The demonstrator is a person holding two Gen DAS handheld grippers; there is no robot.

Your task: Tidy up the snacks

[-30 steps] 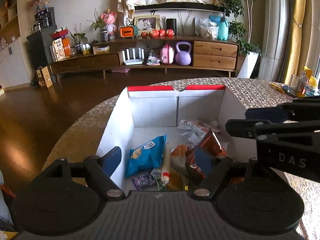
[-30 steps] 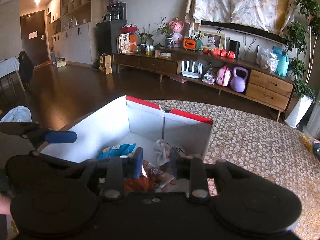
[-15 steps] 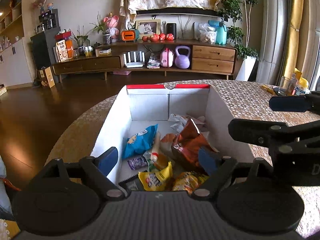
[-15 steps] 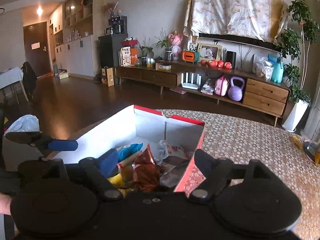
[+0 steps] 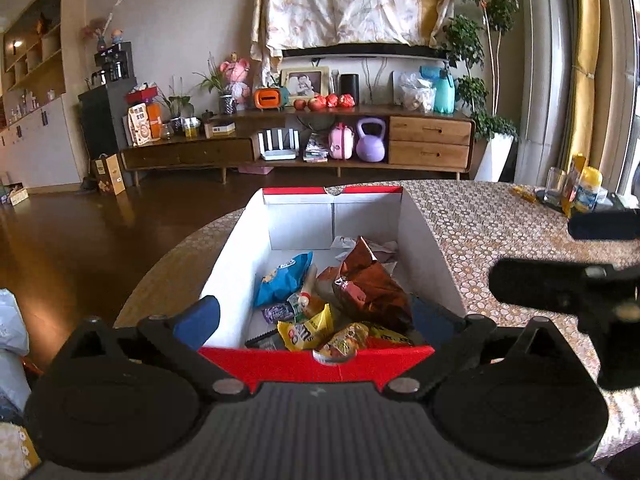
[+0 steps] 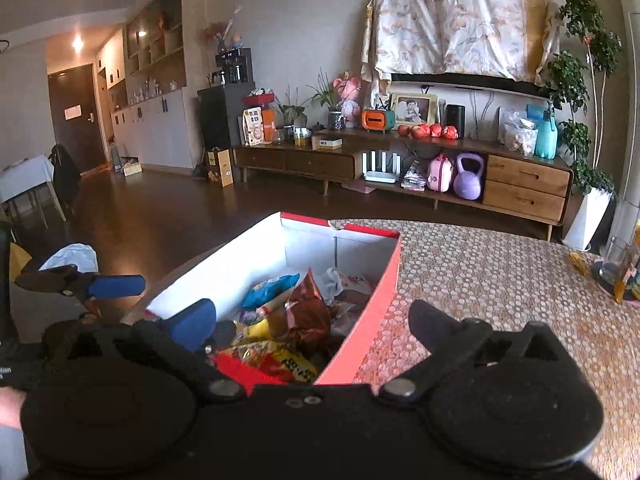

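A red cardboard box with white inside walls [image 5: 236, 256] stands on the table and also shows in the right wrist view [image 6: 384, 276]. It holds several snack packs: a brown foil bag [image 5: 368, 284] [image 6: 306, 312], a blue bag [image 5: 282, 278] [image 6: 268, 286], yellow packs [image 5: 306, 330] [image 6: 288, 362]. My left gripper [image 5: 316, 316] is open and empty, its jaws straddling the box's near end. My right gripper [image 6: 312, 322] is open and empty above the box's near right corner.
The table has a pebble-patterned cloth [image 6: 488, 272]. A glass and bottles [image 5: 576, 192] stand at its far right edge. The right gripper's fingers [image 5: 568, 288] show at the right of the left wrist view. A wooden sideboard [image 5: 304, 148] lines the far wall.
Both grippers have drawn back toward me and out of the box. My right gripper opened and left the brown foil bag in the box.
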